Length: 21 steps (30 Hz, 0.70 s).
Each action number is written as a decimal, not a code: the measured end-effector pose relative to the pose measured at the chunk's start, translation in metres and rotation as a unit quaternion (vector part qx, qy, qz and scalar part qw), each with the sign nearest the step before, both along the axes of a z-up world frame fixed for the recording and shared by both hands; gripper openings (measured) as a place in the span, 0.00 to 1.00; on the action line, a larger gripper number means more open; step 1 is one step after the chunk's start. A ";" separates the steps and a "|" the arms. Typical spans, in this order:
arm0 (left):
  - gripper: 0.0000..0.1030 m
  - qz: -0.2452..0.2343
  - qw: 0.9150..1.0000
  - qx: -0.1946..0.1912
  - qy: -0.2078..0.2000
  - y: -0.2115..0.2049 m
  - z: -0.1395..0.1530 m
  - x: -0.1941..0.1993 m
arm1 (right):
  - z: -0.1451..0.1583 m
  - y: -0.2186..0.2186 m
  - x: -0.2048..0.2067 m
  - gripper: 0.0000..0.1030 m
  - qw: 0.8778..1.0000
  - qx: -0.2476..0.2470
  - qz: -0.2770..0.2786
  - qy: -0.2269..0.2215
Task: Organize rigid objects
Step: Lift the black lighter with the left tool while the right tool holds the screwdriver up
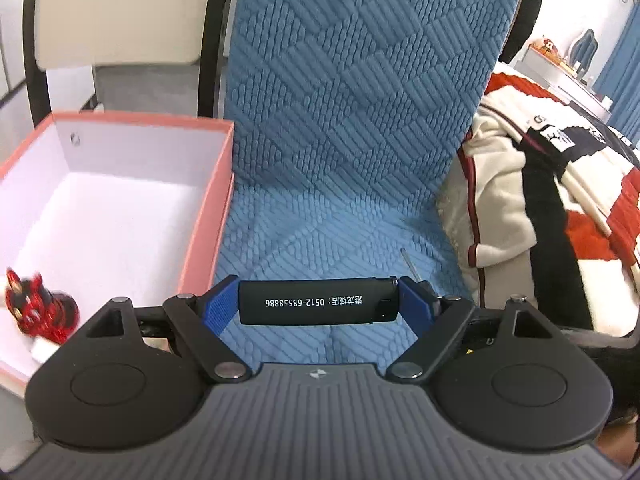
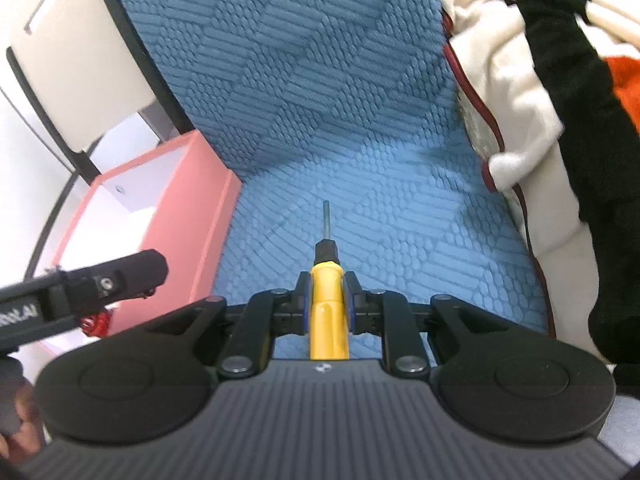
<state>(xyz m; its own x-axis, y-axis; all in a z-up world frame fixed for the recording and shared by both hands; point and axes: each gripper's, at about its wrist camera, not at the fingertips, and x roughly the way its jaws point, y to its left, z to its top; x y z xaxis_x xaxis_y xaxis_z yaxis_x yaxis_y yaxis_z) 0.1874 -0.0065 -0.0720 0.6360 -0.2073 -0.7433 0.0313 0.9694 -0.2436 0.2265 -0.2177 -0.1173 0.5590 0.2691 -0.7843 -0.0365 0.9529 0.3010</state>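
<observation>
Black plastic, smooth and hard, makes up the lighter (image 1: 318, 305) that the left gripper (image 1: 318, 304) has clamped end to end between its blue pads (image 1: 219, 305), the jaws spread to the lighter's full length and no wider; it hangs crosswise above the blue quilted seat cover (image 1: 344, 128), just to the right of the pink box (image 1: 208, 216), whose white inside already holds a small red and black toy (image 1: 38, 306) near its front corner; the lighter looks light and stiff, but a lengthwise hold on such a slick body seems the less sure one, since only its two small ends bear on the pads, and the end with the valve is likely the more delicate; a hold across the flat middle would probably sit firmer; the right gripper (image 2: 327, 300) is closed narrowly on the yellow handle of a screwdriver (image 2: 327, 308), pads on either side of the grip near its black collar, the thin metal shaft pointing forward over the seat, above it as far as I can tell; the handle is rigid and glossy, perhaps a little slippery, yet thick enough to pinch well, and the weight toward the handle suggests little tendency to tip; the box stands well within reach to the left of both tools; a heap of red, white and black cloth (image 2: 532, 92) lies to the right.
</observation>
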 end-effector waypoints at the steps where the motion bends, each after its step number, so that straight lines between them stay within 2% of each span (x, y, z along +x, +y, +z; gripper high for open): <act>1: 0.84 0.001 1.000 -0.001 -0.002 0.003 0.006 0.002 | 0.007 0.002 0.001 0.20 1.000 -0.002 0.001 -0.005; 2: 0.84 0.001 1.000 -0.003 -0.003 0.005 0.011 0.004 | 0.012 0.004 0.003 0.20 1.000 -0.003 0.003 -0.009; 3: 0.84 0.001 1.000 0.008 -0.024 0.008 0.018 0.005 | 0.020 0.007 0.005 0.20 1.000 -0.003 0.006 -0.015; 7: 0.84 0.008 0.999 0.006 -0.038 0.027 0.048 0.011 | 0.049 0.020 0.010 0.19 0.999 -0.003 0.011 -0.038; 8: 0.84 0.012 0.999 0.004 -0.042 0.032 0.055 0.013 | 0.055 0.024 0.012 0.17 0.999 -0.002 0.014 -0.043; 9: 0.84 0.014 0.999 0.002 -0.048 0.038 0.062 0.013 | 0.064 0.030 0.014 0.10 0.998 -0.001 0.020 -0.051; 13: 0.84 0.031 0.997 0.008 -0.068 0.061 0.086 0.017 | 0.093 0.055 0.020 0.10 0.996 -0.010 0.041 -0.083; 17: 0.84 0.048 0.996 0.003 -0.071 0.085 0.093 0.016 | 0.097 0.075 0.031 0.10 0.995 -0.008 0.049 -0.085; 21: 0.84 0.054 0.997 0.003 -0.063 0.100 0.086 0.008 | 0.087 0.082 0.034 0.10 0.996 -0.011 0.049 -0.078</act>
